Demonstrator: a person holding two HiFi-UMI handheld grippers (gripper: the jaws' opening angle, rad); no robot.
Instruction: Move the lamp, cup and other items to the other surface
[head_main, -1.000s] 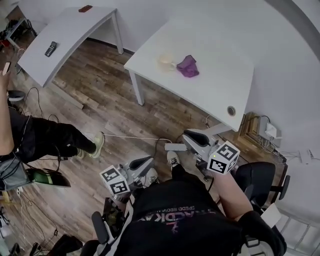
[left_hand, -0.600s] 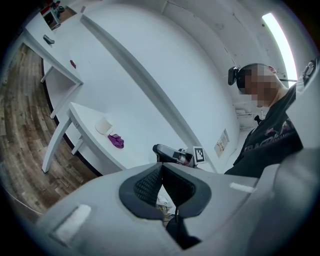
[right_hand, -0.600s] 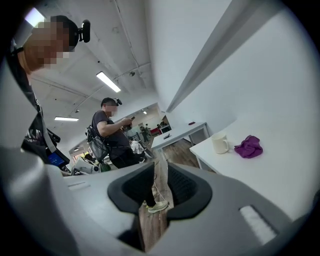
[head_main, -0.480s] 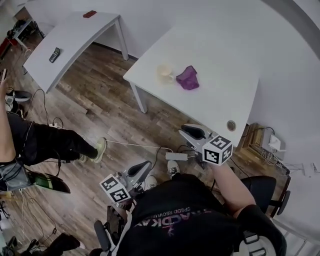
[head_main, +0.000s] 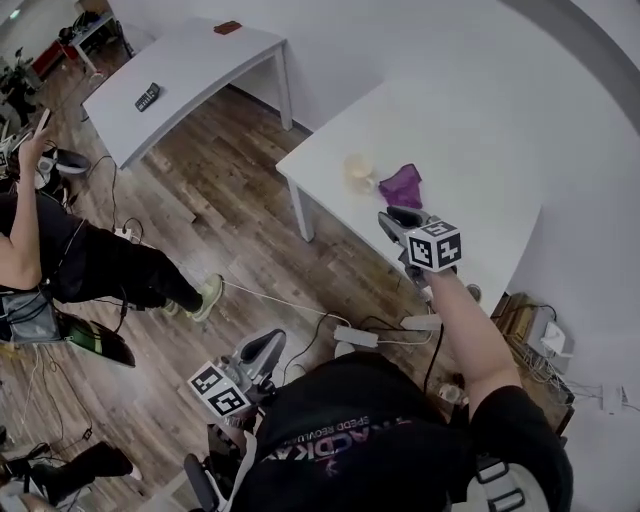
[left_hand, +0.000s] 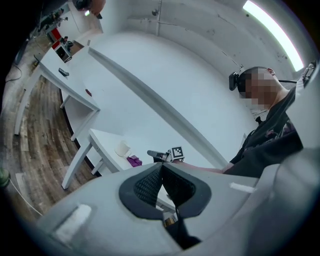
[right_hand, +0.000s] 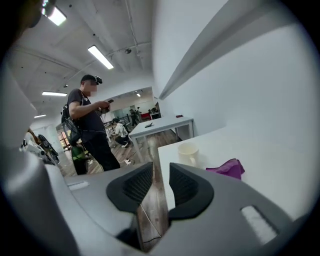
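- Right gripper (head_main: 392, 222) is stretched out over the near edge of the white bench (head_main: 480, 130). Its jaws stand a little apart and have just been opening. Nothing is between them; only floor and the bench edge show through the gap in the right gripper view (right_hand: 161, 182).
- Judgement: the jaws are parted ahead of a grasp, and the gripper is angled down toward the benchtop.
- Cup (head_main: 358, 170) is upright on the bench just beyond the right gripper, near the bench's left edge. It looks like the likely first pick, being nearest and unobstructed.
- Purple cloth (head_main: 402, 184) lies crumpled just right of the cup. Whether the two touch cannot be told.
- Left gripper (head_main: 262, 345) is held low by the person's waist, well apart from the bench. It is clenched on nothing, pads together in its own view (left_hand: 162, 182). It is probably parked because the reach needs one gripper.
- Second bench (head_main: 190, 70) stands far left and carries a remote (head_main: 147, 97) and a small red item (head_main: 228, 27). It is likely the destination surface.
- No lamp shows in any view.
- A bystander (head_main: 60, 260) stands on the wood floor at left.
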